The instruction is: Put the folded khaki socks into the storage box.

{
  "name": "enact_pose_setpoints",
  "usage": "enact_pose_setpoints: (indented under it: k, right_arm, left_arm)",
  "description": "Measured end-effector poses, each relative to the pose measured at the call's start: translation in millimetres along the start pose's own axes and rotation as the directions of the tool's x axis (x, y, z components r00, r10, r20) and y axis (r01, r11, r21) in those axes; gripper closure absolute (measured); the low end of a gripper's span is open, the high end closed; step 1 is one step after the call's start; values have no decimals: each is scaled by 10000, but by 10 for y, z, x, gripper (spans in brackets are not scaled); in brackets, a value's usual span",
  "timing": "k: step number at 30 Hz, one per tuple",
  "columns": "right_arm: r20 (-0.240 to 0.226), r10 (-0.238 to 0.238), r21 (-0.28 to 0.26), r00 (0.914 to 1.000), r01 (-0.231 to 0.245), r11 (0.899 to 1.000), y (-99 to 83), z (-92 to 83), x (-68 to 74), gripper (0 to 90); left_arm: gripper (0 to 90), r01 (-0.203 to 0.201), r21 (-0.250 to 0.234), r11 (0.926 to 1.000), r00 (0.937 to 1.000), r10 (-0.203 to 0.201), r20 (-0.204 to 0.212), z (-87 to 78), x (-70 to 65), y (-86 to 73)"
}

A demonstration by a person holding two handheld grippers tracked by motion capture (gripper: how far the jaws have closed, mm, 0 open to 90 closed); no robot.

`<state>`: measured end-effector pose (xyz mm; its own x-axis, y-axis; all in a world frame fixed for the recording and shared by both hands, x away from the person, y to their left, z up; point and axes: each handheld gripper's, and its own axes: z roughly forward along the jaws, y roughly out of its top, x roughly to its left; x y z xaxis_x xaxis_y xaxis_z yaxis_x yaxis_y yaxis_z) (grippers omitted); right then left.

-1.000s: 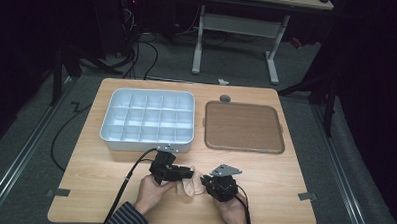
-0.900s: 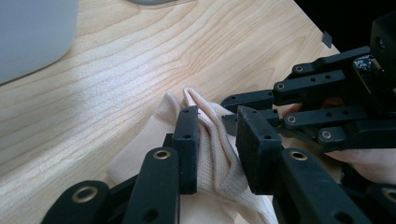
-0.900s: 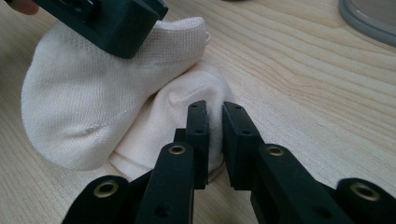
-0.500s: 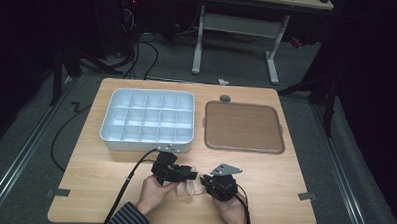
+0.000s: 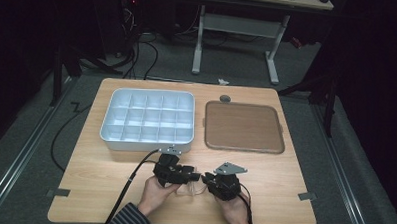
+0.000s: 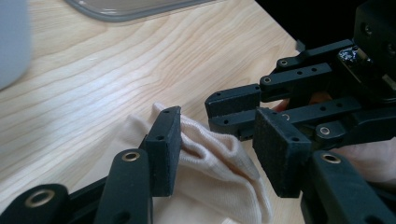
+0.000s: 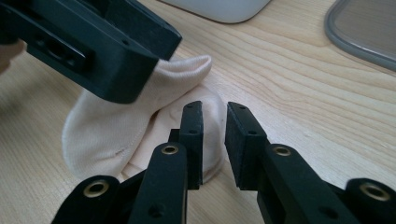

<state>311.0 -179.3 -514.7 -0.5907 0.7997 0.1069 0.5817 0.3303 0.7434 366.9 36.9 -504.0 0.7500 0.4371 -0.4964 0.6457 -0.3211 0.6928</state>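
A cream sock [image 7: 135,126] with fine ribbing lies on the pale wood-grain bench [image 5: 109,184]. Both tongs, left [image 5: 192,175] and right [image 5: 207,180], are matte black. The compartment tray [image 5: 148,120] is white; the flat tray [image 5: 243,127] beside it is brown. The sleeve [image 5: 132,219] shows dark stripes.

No text, label, brand, number or sign could be read anywhere in these views; every surface was plain or too small and dim to make out any writing.
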Motion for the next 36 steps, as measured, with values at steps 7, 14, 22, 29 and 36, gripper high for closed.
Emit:
enact_pose_setpoints:
  k: [7,14,22,29,36]
  right_arm:
    - [141,104,-213,9998,-101,9997,-52,-153,-40,767]
    - [146,-88,-370,9999,93,9993,-31,-326,14,770]
    - [-405,-898,-305,9951,886,9956,105,-408,234,818]
    - [-1060,-1511,-421,9828,1474,9882,217,-363,513,830]
    - [-1064,-1546,-253,9822,1528,9879,290,-114,597,829]
  left_arm:
    - [514,-475,-177,9987,9981,467,-403,-155,-49,1]
    - [506,-631,-686,9956,9915,547,-1179,-430,-66,-41]
    - [481,-273,14,9996,9784,270,-2052,-400,27,-250]
    - [461,-160,446,9989,9639,273,-2650,-310,22,-318]
    - [455,-295,728,9969,9511,504,-3048,-275,11,-372]
